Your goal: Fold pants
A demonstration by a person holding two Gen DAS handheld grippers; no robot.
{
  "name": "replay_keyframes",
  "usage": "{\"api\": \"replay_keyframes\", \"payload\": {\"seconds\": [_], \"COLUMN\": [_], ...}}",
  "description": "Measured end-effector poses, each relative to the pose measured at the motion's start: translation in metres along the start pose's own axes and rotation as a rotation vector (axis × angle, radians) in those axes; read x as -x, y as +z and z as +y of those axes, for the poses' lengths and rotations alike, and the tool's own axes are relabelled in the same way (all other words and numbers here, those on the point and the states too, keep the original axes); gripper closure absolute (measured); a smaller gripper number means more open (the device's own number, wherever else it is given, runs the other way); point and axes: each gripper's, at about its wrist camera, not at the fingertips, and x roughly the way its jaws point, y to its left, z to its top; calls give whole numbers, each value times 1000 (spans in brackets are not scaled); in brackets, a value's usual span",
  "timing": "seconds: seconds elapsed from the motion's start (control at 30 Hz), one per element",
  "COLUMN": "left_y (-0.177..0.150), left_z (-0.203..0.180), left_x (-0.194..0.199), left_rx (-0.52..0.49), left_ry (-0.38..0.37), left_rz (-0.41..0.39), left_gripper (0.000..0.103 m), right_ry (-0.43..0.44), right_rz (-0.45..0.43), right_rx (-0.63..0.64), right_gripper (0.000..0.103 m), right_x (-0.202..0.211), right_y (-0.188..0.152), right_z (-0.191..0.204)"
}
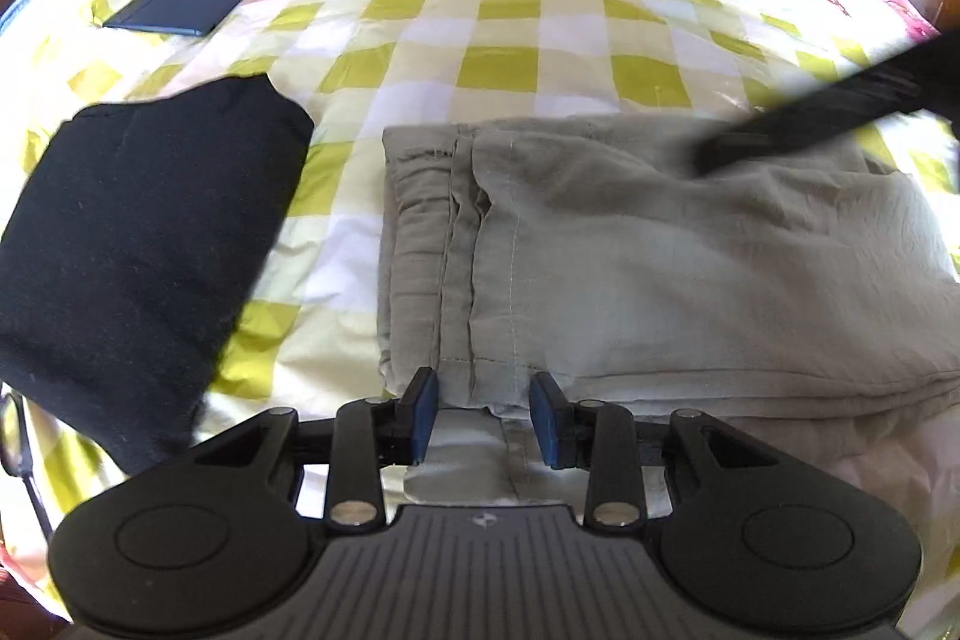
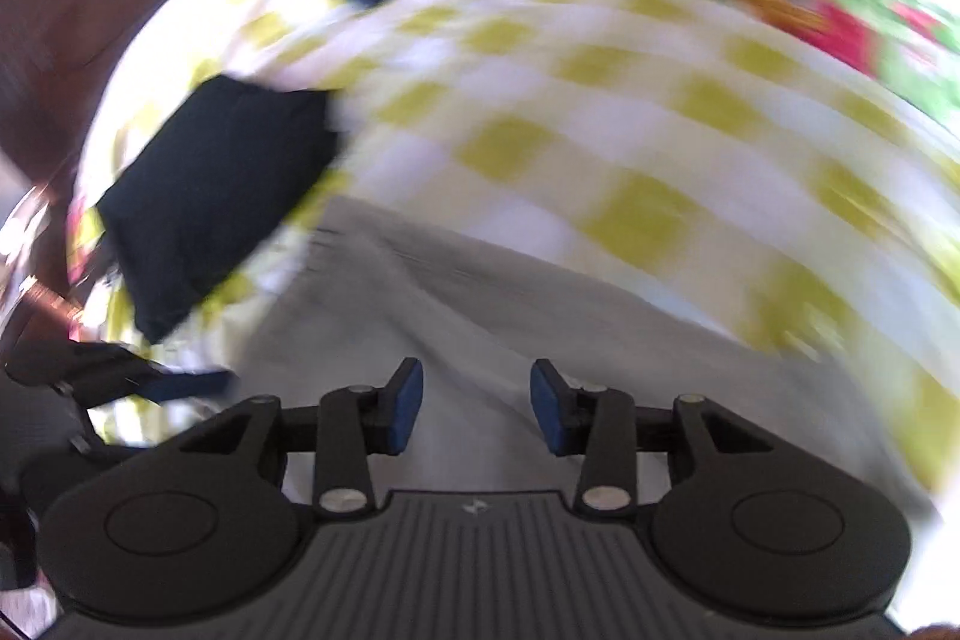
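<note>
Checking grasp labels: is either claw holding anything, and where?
Nothing is held. The left claw stands open over the hem edge of the grey pants, pads clear of the cloth. The right claw is open above them too.

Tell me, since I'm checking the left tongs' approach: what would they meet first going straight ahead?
Most likely the grey pants: their hemmed edge lies right ahead of the open left tongs, though depth is uncertain.

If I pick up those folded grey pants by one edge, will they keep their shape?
Probably not. The grey pants look thin and wrinkled, so they would likely droop. Their stacked layers at the left hem seem loose and may slide apart. They probably weigh little, lying soft on the checked bedspread.
</note>
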Motion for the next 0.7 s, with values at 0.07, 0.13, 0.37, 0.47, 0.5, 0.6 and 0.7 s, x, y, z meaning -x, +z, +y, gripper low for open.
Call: {"api": "replay_keyframes", "payload": {"seconds": [0.07, 0.13, 0.37, 0.47, 0.5, 0.6, 0.7], "left_y": [4, 10, 31, 34, 35, 29, 23], "left_z": [-8, -19, -86, -118, -127, -153, -167], "left_x": [5, 7, -8, -10, -13, -16, -23], "left_rx": [-8, -17, -139, -216, -236, -286, -295], "left_ry": [-1, -18, -168, -222, -237, -253, -250], "left_rz": [-25, -53, -69, -83, -85, -94, -84], "left_gripper": [56, 56, 56, 56, 56, 55, 55], "right_ry": [-105, -181, -17, 229, 283, 386, 211], "right_rz": [-2, 7, -28, 84, 133, 349, 606], "right_rx": [-123, -246, -202, -148, -136, -79, -26], "right_gripper": [62, 61, 61, 60, 62, 62, 65], "right_x": [22, 39, 52, 13, 0, -45, -84], "right_y": [-20, -40, -18, 26, 37, 55, 53], "right_z": [-43, -84, -125, -126, -125, -121, -130]}}
